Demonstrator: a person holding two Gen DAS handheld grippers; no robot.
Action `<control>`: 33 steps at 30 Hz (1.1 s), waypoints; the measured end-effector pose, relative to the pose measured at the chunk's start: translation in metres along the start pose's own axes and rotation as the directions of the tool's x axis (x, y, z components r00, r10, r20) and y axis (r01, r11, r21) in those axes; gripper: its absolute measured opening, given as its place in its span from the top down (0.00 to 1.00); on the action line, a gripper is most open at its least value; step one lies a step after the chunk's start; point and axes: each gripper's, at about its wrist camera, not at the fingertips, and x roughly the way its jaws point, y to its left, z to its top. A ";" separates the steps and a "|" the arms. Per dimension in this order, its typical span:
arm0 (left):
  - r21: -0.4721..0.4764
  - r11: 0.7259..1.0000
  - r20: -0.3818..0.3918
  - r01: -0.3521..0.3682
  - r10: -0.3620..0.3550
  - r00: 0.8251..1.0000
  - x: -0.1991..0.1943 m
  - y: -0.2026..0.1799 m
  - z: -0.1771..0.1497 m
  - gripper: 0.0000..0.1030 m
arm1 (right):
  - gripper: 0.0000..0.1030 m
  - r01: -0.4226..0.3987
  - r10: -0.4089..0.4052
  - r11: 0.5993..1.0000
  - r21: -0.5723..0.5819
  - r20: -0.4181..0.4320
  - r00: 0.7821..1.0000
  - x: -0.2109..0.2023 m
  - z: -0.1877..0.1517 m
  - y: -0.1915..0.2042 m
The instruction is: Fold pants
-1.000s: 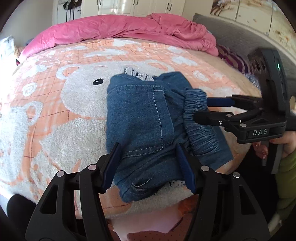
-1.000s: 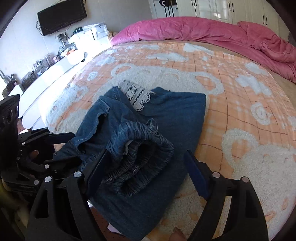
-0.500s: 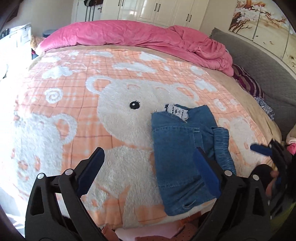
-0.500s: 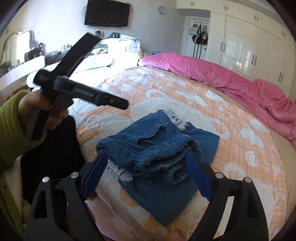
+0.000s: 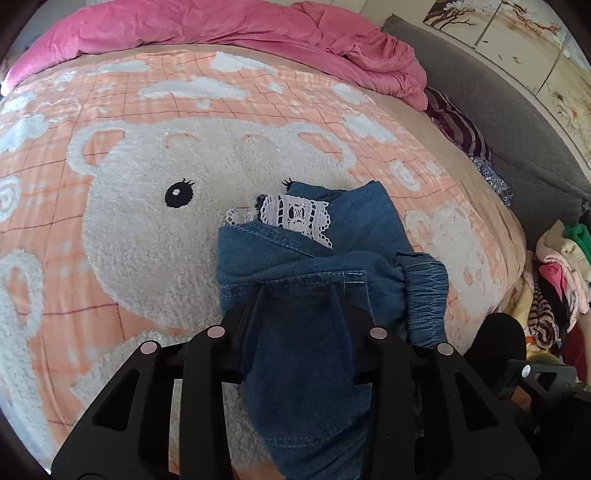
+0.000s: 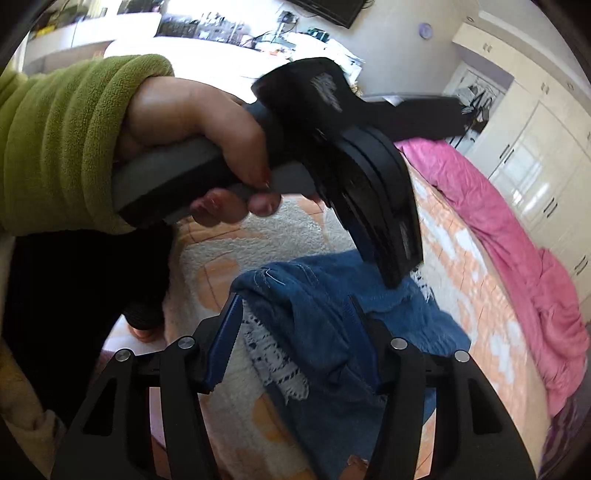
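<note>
Bedroom light falls across a wide bed under an orange-checked fleece blanket with a big white bear face worked into it. Nearest the edge of the bed lie the pants, blue denim, bunched into a rough bundle on the bear's cheek, one layer hanging down over the bed's near edge. The left gripper has just been closing; its jaws stand narrow with a fold of denim pulled up between them, and the cloth creases there as though pinched. From the other side it shows as a black tool tilted down onto the denim, held by a hand in a green fleece sleeve. The right gripper has also been closing; its jaws stand about halfway, with denim and a strip of white lace trim between them, but whether the blue pads actually press the cloth I cannot tell. The gathered elastic waistband sits at the bundle's right side, and more lace peeks out at its far end.

Farther back, a rumpled pink duvet is heaped along the far side of the bed. Beyond it stand cream wardrobe doors. A dark television hangs on the wall.
</note>
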 end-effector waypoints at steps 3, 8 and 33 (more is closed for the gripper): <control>-0.008 1.000 -0.005 -0.021 0.020 1.000 0.011 0.002 0.002 0.73 | 0.79 -0.017 0.018 1.000 0.022 -0.059 0.998 0.024 -0.001 0.000; -0.021 1.000 0.005 -0.010 0.010 1.000 0.014 0.005 -0.001 0.73 | 0.95 -0.186 0.186 0.973 0.137 0.014 0.982 0.001 -0.013 -0.013; -0.024 0.997 0.061 -0.073 0.074 0.995 0.009 -0.005 -0.008 0.70 | 0.73 -0.263 0.269 0.942 0.207 -0.001 0.963 0.003 -0.030 -0.007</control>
